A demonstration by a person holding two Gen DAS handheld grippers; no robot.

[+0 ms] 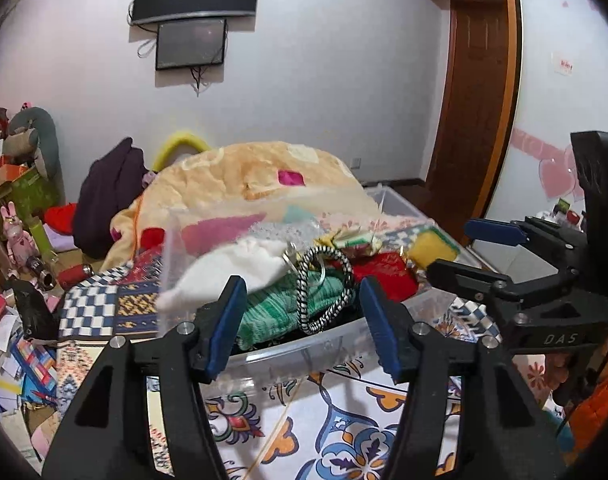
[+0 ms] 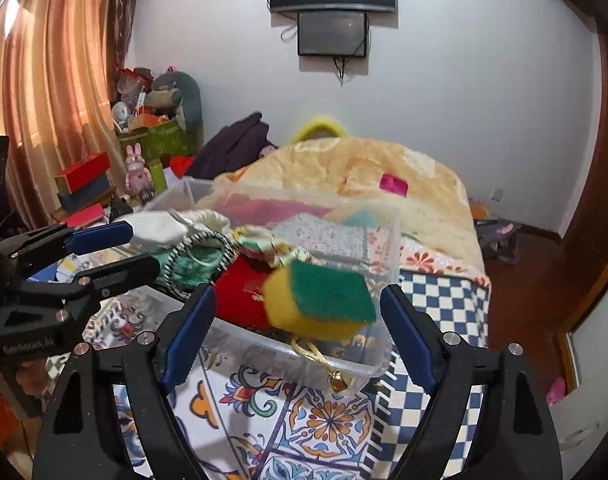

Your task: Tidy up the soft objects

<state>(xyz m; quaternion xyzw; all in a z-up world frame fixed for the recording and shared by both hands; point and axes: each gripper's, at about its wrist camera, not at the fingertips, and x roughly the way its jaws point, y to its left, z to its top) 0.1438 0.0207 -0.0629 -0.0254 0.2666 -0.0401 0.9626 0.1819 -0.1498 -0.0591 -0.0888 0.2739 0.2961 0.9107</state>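
Soft objects: piled in a clear plastic bin [image 2: 384,344] that sits on a patterned bedspread [image 2: 328,420].
Sponge: yellow with a green scouring face [image 2: 324,300], blurred, at the bin's near right corner, between the right gripper's jaws with no pad touching it.
White cloth: a blurred white cloth [image 1: 232,272] at the bin's near left edge, just above the left gripper's left pad.
Green knit: a green knitted piece [image 1: 288,312] in the bin's front, a black-and-white braided cord [image 1: 324,292] looped over it.
Red pouch: [image 2: 240,292] left of the sponge, inside the bin.
Left gripper: [image 1: 300,320] released, jaws apart, nothing pinched.
Right gripper: [image 2: 300,328] released, jaws wide.
Blanket: a peach blanket [image 1: 244,172] heaped behind the bin.
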